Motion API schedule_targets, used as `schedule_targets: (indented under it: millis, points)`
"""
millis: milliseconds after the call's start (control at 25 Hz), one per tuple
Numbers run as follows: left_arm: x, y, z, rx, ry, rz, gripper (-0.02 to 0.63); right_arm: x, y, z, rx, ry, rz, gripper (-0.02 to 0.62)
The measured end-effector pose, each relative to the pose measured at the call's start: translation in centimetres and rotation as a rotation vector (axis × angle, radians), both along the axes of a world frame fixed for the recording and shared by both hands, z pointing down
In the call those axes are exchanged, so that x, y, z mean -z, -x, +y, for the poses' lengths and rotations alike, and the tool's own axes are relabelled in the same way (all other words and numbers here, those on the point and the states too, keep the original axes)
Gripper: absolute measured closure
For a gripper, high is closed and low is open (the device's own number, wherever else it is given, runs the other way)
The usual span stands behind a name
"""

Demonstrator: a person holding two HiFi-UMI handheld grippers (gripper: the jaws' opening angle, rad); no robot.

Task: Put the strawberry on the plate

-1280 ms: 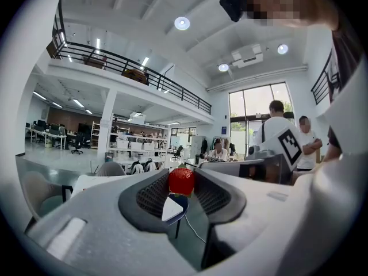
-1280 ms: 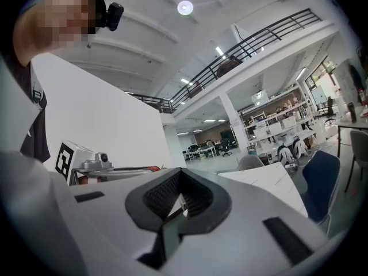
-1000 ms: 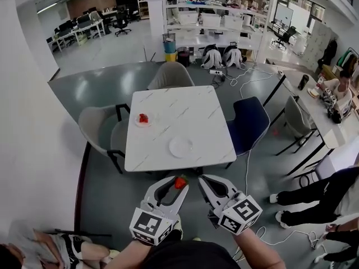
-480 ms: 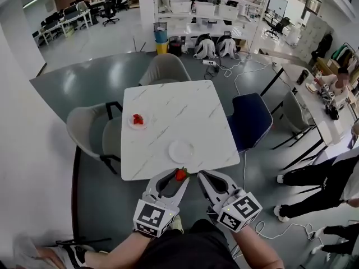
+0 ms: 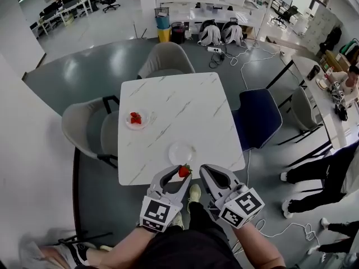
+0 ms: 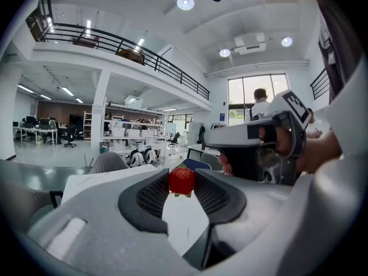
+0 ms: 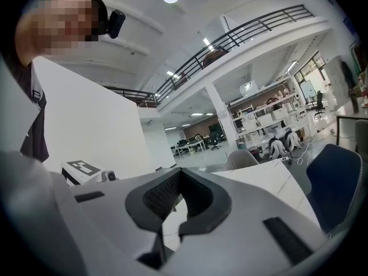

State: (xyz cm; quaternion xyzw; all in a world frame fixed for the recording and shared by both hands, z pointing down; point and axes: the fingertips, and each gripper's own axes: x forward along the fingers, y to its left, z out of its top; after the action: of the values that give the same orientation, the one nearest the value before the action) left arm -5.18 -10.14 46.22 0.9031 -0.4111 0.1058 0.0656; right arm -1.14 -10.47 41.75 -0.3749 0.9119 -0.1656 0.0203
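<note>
A red strawberry [image 5: 183, 171] [image 6: 181, 180] is pinched between the tips of my left gripper [image 5: 180, 175] [image 6: 181, 184], which is shut on it. It hangs over the near edge of the white marble table [image 5: 190, 102]. Just beyond it lies an empty white plate [image 5: 181, 152]. A second small plate [image 5: 136, 120] at the table's left side holds strawberries [image 5: 135, 117]. My right gripper [image 5: 205, 170] [image 7: 181, 172] is beside the left one, jaws shut with nothing between them.
Beige chairs stand at the table's far side [image 5: 166, 60] and left side [image 5: 84, 130], and a blue chair [image 5: 259, 116] at the right. Cables [image 5: 247, 66] run over the grey floor. A person's legs [image 5: 322, 178] are at the right.
The view has closed in on the table. Both grippers, with the strawberry still held, now reach the table's near edge, closer to the empty plate.
</note>
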Motion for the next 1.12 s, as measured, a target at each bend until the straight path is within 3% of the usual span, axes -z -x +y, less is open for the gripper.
schedule_targets:
  millis: [520, 1120]
  points:
    - [-9.4, -3.0, -10.3, 0.084, 0.128, -0.095, 0.462, -5.3, -2.9, -12.4, 0.109, 0.101, 0.007, 0.594]
    - [-23.4, -3.5, -13.1, 0.048, 0.323, -0.222, 0.462, -14.8, -2.5, -14.7, 0.084, 0.218, 0.035, 0.592]
